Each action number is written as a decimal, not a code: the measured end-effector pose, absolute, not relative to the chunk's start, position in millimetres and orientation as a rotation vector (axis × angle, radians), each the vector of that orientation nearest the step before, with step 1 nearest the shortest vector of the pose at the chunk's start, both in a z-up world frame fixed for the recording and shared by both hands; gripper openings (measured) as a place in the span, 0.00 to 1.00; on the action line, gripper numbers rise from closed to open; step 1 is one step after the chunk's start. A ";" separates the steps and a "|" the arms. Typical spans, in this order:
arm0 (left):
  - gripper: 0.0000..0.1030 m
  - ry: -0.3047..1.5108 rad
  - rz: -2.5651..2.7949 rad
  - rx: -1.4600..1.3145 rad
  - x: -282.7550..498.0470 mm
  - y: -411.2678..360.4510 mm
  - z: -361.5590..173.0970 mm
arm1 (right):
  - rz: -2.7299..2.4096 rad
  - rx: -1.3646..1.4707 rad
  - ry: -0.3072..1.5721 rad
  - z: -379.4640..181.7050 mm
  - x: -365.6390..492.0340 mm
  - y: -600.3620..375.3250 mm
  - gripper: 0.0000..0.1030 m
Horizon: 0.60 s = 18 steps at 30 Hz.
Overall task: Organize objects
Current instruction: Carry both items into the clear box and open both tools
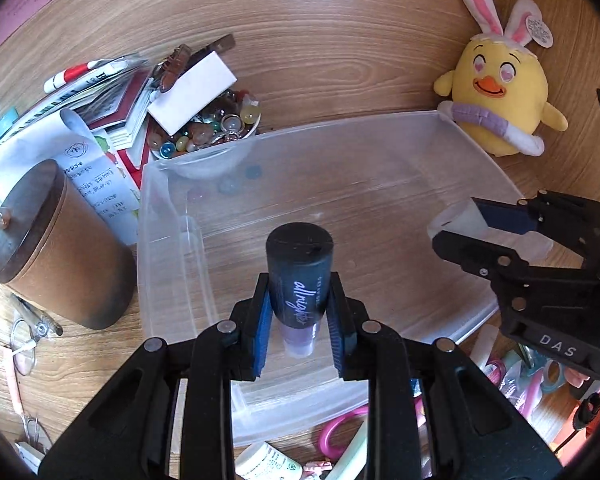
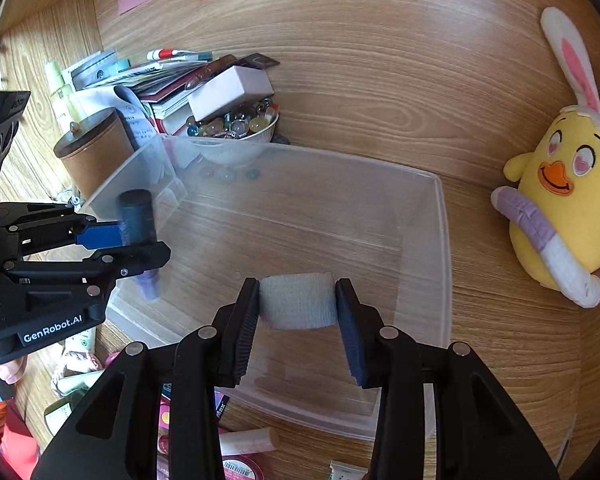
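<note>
Lowering both loads into the clear bin (image 1: 380,132) looks like the step. The left gripper (image 1: 300,320) clamps a dark tube (image 1: 300,264) above the bin's left side; the right gripper (image 2: 296,316) pinches a white roll (image 2: 296,300) over its near middle. Release each low, well apart, clear of the walls.

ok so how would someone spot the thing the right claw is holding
Find the clear plastic bin in the middle of the wooden desk; two black claws hang over it. The right claw, on the plush chick's side, is shut on a short white gauze-like roll. The left claw grips a dark tube instead.
</note>
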<state>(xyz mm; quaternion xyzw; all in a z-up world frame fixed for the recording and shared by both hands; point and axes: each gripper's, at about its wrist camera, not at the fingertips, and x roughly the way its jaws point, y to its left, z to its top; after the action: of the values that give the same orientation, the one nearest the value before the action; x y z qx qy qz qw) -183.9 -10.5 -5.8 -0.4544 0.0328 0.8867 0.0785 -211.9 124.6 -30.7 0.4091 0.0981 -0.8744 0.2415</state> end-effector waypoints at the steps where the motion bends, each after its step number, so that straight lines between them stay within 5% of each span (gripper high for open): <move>1: 0.25 0.101 2.655 -1.358 -183.4 -10.4 -5.7 | -2.393 1.117 0.268 -30.7 -212.0 124.4 0.35; 7: 0.26 0.103 2.671 -1.335 -178.9 -10.3 1.1 | -2.392 1.124 0.260 -28.4 -210.4 125.5 0.44; 18: 0.78 0.056 2.806 -1.166 -143.2 -22.5 37.2 | -2.503 0.971 0.240 8.5 -173.0 143.7 0.69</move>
<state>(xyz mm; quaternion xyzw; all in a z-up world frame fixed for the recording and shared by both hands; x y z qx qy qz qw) -143.2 -22.5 37.2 -0.3832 0.0185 0.9221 0.0509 -173.0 143.7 8.5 0.3512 0.0870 -0.9056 0.2213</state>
